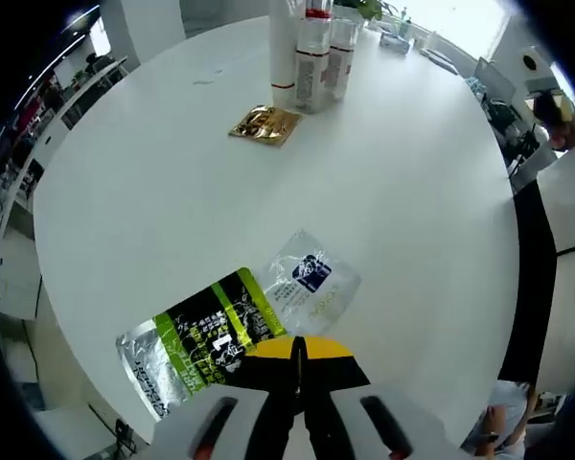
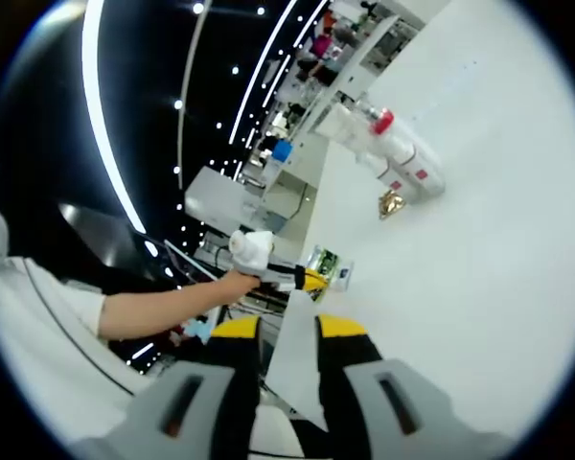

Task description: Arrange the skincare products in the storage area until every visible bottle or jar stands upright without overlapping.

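In the left gripper view my left tool [image 1: 298, 369] sat closed and empty at the bottom, a green sachet [image 1: 203, 337] and clear sachet [image 1: 310, 279] just above, bottles [image 1: 311, 53] standing at top centre on the white desk [image 1: 153, 182]. My right tool [image 2: 287, 331] gaped, holding nothing.

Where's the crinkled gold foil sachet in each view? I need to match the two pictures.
Left gripper view: gold foil sachet upper centre, flat on the round white table.
Right gripper view: right of centre, small.
Shared landmark: the cluster of clear bottles just beyond it.
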Tool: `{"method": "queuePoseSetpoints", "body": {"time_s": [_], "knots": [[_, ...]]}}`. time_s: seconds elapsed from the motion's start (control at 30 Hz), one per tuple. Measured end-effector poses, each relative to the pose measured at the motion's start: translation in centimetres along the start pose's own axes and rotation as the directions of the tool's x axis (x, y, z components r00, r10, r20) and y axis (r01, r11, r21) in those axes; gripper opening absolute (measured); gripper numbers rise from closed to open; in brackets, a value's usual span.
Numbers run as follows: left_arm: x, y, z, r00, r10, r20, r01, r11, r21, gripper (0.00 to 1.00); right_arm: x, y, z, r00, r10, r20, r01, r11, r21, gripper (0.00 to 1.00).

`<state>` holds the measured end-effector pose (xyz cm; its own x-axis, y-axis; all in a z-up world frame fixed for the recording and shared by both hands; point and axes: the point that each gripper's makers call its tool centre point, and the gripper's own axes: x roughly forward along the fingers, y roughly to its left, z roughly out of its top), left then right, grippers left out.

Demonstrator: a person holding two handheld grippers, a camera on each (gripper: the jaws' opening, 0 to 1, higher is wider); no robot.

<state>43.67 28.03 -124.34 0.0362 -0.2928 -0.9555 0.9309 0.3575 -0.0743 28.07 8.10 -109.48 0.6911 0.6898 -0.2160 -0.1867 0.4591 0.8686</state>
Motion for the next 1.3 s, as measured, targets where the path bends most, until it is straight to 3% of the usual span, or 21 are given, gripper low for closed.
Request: {"method": "queuePoseSetpoints", "body": {"time_s": [0.2, 0.3, 0.43, 0.5, 0.63, 0.7, 0.73, 0.77, 0.87, 0.9, 0.97, 1.0, 1.3], "knots": [[-0.1, -0.2, 0.9, 0.997, -0.017, 0.070, 0.022, 0.998, -0.064, 0.07, -0.2, -0.1, -0.6, 1.000, -0.001, -0.012, 0.001, 1.000, 0.001, 0.20], [0.2, -0.6, 2.0, 0.994, -0.017, 0.105, 0.014, 1.000, 0.026, 0.27, -0.3, -0.2, -0.7, 1.000, -0.007, -0.011, 0.007, 1.000, 0.005, 0.20], [1.0, -1.4, 3.1, 0.997, -0.015, 0.074, 0.000, 0.978, 0.208, 0.41, -0.7, -0.3, -0.6, 1.000, -0.014, -0.001, 0.014, 1.000, 0.006, 0.20], [1.6, -1.6, 3.0, 1.000, -0.012, 0.022, 0.005, 0.957, 0.291, 0.45, -0.9, -0.3, -0.6, 1.000, -0.021, 0.009, 0.021, 1.000, 0.008, 0.20], [3.0, -1.3, 3.0, 0.998, 0.003, -0.058, 0.025, 0.885, 0.465, 0.47, -1.5, -0.7, -0.6, 0.999, -0.039, 0.024, 0.039, 0.999, 0.016, 0.20], [3.2, -1.5, 2.9, 0.996, 0.002, -0.087, 0.042, 0.863, 0.503, 0.48, -1.7, -0.9, -0.6, 0.998, -0.046, 0.033, 0.045, 0.999, 0.024, 0.20], [3.4, -1.4, 2.9, 0.994, 0.006, -0.110, 0.054, 0.841, 0.538, 0.49, -1.8, -1.1, -0.6, 0.998, -0.050, 0.037, 0.049, 0.998, 0.027, 0.20], [3.3, -1.7, 3.1, 0.993, -0.026, -0.112, 0.084, 0.834, 0.546, 0.48, -1.9, -1.1, -0.6, 0.998, -0.054, 0.040, 0.053, 0.998, 0.028, 0.20], [3.3, -1.3, 3.4, 0.989, -0.032, -0.146, 0.109, 0.823, 0.558, 0.49, -2.0, -1.1, -0.4, 0.997, -0.062, 0.054, 0.060, 0.998, 0.035, 0.20], [3.4, -1.6, 3.0, 0.982, -0.053, -0.181, 0.146, 0.823, 0.548, 0.49, -2.1, -1.1, -0.4, 0.996, -0.063, 0.056, 0.061, 0.997, 0.036, 0.20], [3.2, -0.8, 3.2, 0.980, -0.010, -0.200, 0.137, 0.763, 0.632, 0.47, -2.1, -1.2, -0.3, 0.996, -0.065, 0.059, 0.063, 0.997, 0.036, 0.20], [3.2, -0.8, 3.1, 0.977, -0.011, -0.212, 0.147, 0.755, 0.639, 0.46, -2.1, -1.2, -0.2, 0.996, -0.067, 0.062, 0.065, 0.997, 0.037, 0.20], [3.2, -1.1, 3.1, 0.978, 0.003, -0.207, 0.130, 0.769, 0.625, 0.38, -2.0, -1.4, -0.3, 0.996, -0.072, 0.061, 0.069, 0.997, 0.042, 0.20]]}}
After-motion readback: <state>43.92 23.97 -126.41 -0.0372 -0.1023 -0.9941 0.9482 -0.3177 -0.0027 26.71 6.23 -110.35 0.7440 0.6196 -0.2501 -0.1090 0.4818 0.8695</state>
